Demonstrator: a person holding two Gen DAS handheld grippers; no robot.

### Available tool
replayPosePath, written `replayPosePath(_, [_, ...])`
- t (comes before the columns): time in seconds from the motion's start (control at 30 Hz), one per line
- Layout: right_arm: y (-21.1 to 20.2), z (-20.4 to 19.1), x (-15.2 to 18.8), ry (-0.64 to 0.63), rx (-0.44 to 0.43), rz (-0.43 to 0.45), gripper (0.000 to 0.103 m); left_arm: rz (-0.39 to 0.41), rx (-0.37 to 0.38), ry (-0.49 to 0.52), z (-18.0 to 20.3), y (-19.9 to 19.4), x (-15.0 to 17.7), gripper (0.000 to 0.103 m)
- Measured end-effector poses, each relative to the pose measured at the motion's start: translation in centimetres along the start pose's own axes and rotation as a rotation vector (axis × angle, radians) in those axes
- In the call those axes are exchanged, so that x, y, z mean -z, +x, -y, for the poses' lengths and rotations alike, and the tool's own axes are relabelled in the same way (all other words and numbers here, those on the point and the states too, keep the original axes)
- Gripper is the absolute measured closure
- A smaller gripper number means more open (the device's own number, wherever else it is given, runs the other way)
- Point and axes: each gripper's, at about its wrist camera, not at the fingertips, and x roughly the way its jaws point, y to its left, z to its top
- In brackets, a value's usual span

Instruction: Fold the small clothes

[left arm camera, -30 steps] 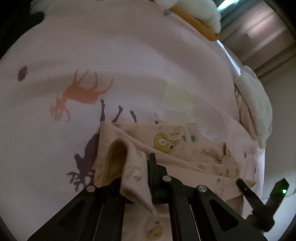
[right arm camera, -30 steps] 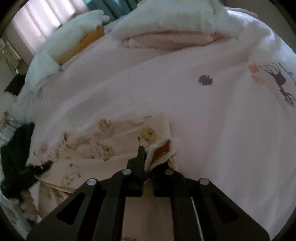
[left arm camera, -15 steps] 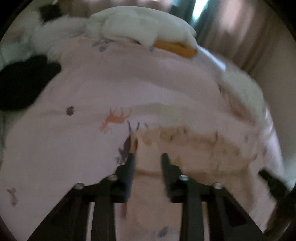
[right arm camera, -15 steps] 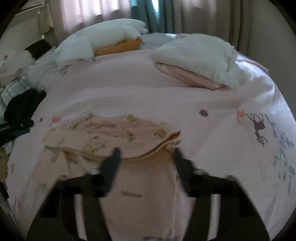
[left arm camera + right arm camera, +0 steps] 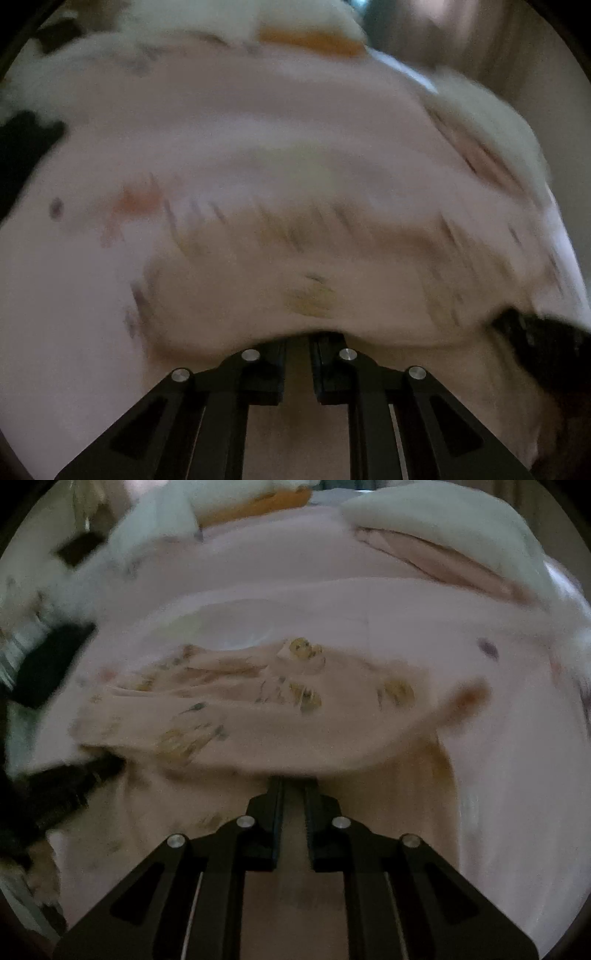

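Observation:
A small peach garment (image 5: 258,716) printed with yellow animals lies folded over on the pink bedspread (image 5: 406,602). It also shows, blurred, in the left wrist view (image 5: 314,280). My left gripper (image 5: 297,338) sits low at the garment's near folded edge, jaws a narrow gap apart with cloth over the tips. My right gripper (image 5: 293,782) sits the same way at the near edge, jaws slightly apart, tips under the fold. The other gripper shows as a dark blur at the left (image 5: 66,790) and, in the left wrist view, at the right (image 5: 543,350).
White and pink folded bedding (image 5: 443,535) lies at the back right. A white and orange pile (image 5: 255,502) lies at the back. A dark cloth (image 5: 48,664) lies at the left edge of the bed. The bedspread has animal prints (image 5: 136,201).
Both grippers let go of the garment corners and opened, pulled back, then came down to the garment's near edge with the jaws narrowed. The garment now lies folded over.

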Motion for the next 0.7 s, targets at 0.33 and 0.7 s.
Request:
replayPosePath(0.33, [-5.9, 2.8, -3.0, 0.036, 0.127, 0.188, 0.08, 0.135, -0.065, -0.01, -2.1, -4.6, -2.8, 0.043])
replayPosePath(0.7, [-12.5, 3.6, 12.0, 0.338, -0.166, 0.031, 0.03, -0.185, 0.34, -0.243, -6.5, -9.7, 9.8, 0.033])
